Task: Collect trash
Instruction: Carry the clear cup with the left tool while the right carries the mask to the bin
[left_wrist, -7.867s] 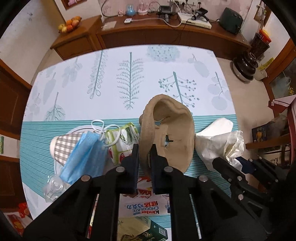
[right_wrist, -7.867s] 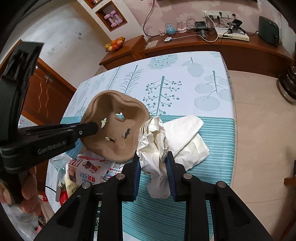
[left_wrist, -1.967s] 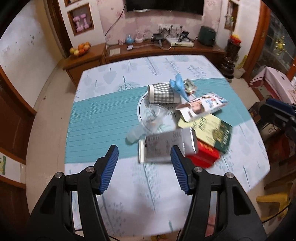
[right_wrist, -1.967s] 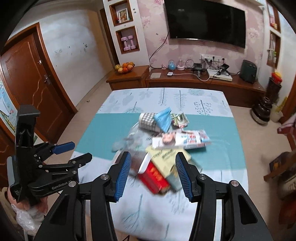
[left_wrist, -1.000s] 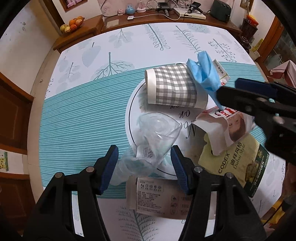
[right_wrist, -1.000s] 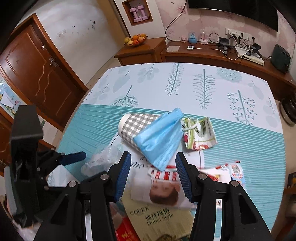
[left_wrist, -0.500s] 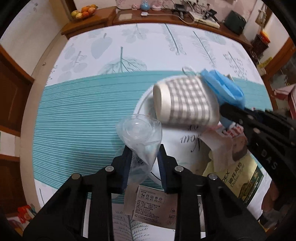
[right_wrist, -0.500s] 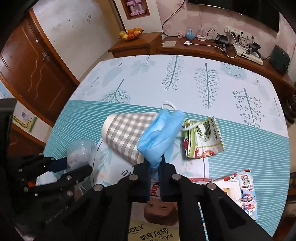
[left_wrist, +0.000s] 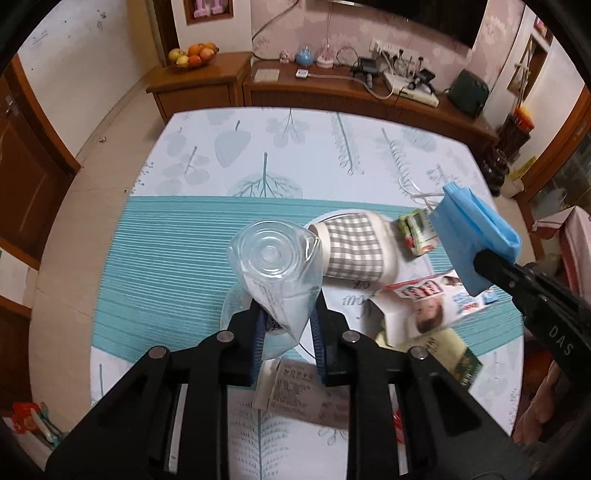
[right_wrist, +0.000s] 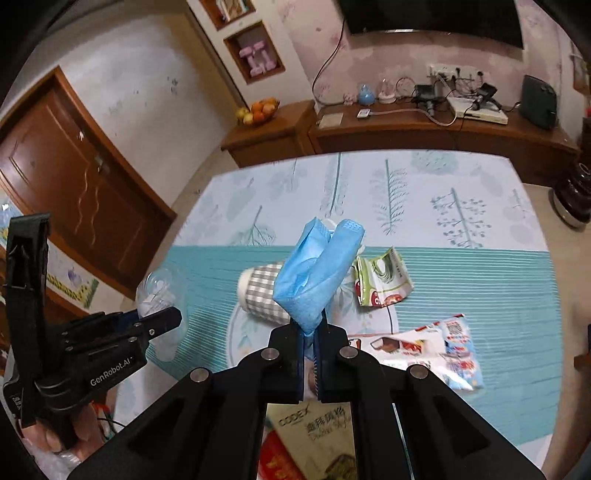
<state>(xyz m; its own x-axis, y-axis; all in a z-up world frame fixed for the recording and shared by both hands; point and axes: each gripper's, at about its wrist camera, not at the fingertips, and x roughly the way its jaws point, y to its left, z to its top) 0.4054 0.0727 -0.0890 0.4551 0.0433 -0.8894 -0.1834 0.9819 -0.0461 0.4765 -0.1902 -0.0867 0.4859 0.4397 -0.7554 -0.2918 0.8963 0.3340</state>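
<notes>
Both grippers have come up off the table since a second ago, each closing its jaws on a piece of trash.

Left wrist view: left gripper (left_wrist: 286, 334) is clamped on a crumpled clear plastic cup (left_wrist: 275, 266). Cup's long axis runs forward from the jaws, base end pointing away and up toward the camera's far field, clear of the tablecloth (left_wrist: 166, 258). Beyond and just right of the fingertips lies the checked paper cup (left_wrist: 354, 249), on its side on a white plate (left_wrist: 413, 266). Further right, the other gripper holds the blue face mask (left_wrist: 476, 243) aloft.

Right wrist view: right gripper (right_wrist: 309, 338) is pinched nearly shut on the mask's lower corner; the face mask (right_wrist: 317, 277) stands up and forward from the jaws, folded, ear loop trailing behind. Below it the paper cup (right_wrist: 258, 291); right of the fingertips, a green snack wrapper (right_wrist: 382, 282) and a Kinder wrapper (right_wrist: 443, 350). Left gripper (right_wrist: 162, 319) sits off to the left, held in a person's hand (right_wrist: 55, 439).

Both hands pitch steeply downward. Judgement: both loads are secured; the next move is carrying them off to wherever trash goes, not visible here.
</notes>
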